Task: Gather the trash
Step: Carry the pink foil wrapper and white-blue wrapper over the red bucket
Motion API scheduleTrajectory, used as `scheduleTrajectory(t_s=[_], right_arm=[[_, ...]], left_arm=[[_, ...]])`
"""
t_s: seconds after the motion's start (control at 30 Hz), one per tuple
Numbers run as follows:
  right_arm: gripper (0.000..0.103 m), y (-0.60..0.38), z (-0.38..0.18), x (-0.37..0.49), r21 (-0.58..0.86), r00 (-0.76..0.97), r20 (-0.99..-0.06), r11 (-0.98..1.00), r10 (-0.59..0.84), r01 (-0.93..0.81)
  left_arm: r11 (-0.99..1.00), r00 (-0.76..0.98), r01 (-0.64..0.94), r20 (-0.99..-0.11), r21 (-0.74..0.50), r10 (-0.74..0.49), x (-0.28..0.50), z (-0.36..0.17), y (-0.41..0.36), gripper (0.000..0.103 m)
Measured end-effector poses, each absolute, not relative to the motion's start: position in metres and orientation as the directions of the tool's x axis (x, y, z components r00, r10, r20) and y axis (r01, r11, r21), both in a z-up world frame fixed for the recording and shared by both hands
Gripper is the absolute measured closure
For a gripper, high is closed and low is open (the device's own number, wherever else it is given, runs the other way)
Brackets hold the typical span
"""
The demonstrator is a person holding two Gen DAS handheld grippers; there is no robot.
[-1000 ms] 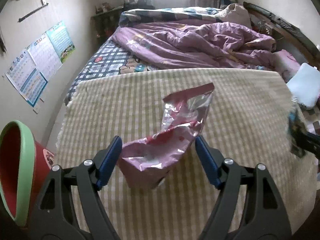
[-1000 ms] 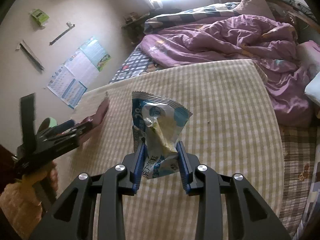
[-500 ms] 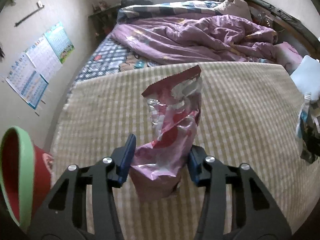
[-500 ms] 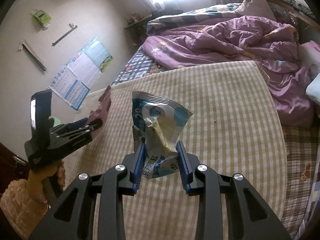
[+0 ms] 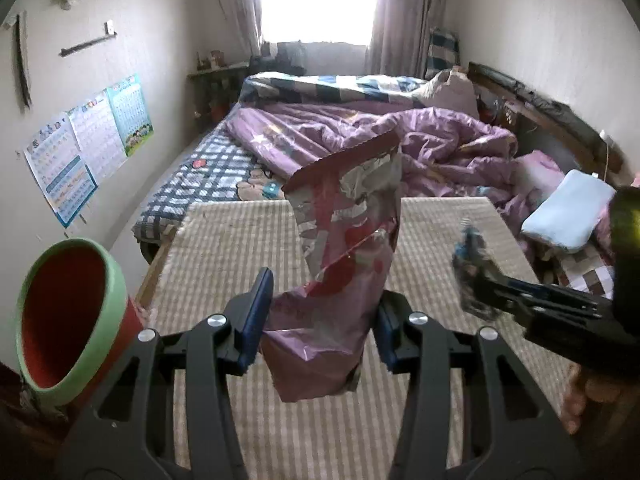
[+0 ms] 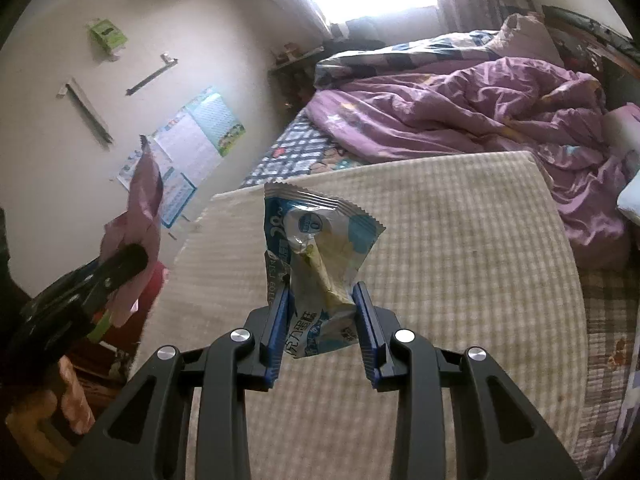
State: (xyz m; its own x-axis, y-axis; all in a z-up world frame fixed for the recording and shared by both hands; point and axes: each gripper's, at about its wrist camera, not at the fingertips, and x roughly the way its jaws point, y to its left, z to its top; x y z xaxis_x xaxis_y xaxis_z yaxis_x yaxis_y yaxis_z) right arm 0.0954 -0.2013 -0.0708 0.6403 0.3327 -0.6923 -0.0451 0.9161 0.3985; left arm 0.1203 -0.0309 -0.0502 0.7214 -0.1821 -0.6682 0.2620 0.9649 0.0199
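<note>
Checked beige mat point(image 5: 224, 248) fills the lower middle of both views, bare as far as I can see, laid on the foot of the bed with the purple duvet point(image 5: 400, 136) bunched behind it in the upper centre. Red bin with green rim point(image 5: 64, 316) sits at the lower left of the left-wrist frame, mouth tilted toward the camera, probably the drop target since both wrappers are lifted off the mat. Left gripper point(image 5: 320, 320) is clamped on the pink wrapper point(image 5: 344, 248), lower centre, pinched near its bottom so the torn open top stands up; the bag hides the mat right behind it. Right gripper point(image 6: 320, 320) is closed tight on the blue-white wrapper point(image 6: 316, 248), centre of its own frame, crumpled at the pinch, top flaring out. Held upright like this, any crumbs likely stay inside. From the right-wrist view the bin is mostly blocked by the left gripper and pink wrapper at the left edge, only a red patch showing. In the left-wrist view the blue wrapper at mid right is motion-blurred, print unreadable. Bin base cut off by the frame; contents not visible. Wall posters point(image 5: 84, 148) at left too small to read.
</note>
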Motion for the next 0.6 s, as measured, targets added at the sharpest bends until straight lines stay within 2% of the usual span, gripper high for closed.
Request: scheduleTrajectory(t_s=[0.33,0.6], right_arm=[[0.072,-0.156,-0.044,0.082,0.39,0.667,-0.654,0.914,0.358,-0.108],[0.072,-0.121,-0.034,0.072,0.378,0.674,-0.643,0.916,0.364,-0.135]], left_arm=[[0.976,0.741,0.216,-0.645,-0.034,-0.187,0.089,-0.039,0.008,0.059],[0.991,0.765,0.135,-0.634,-0.018,-0.116,0.079,-0.039,0.057,0.059]])
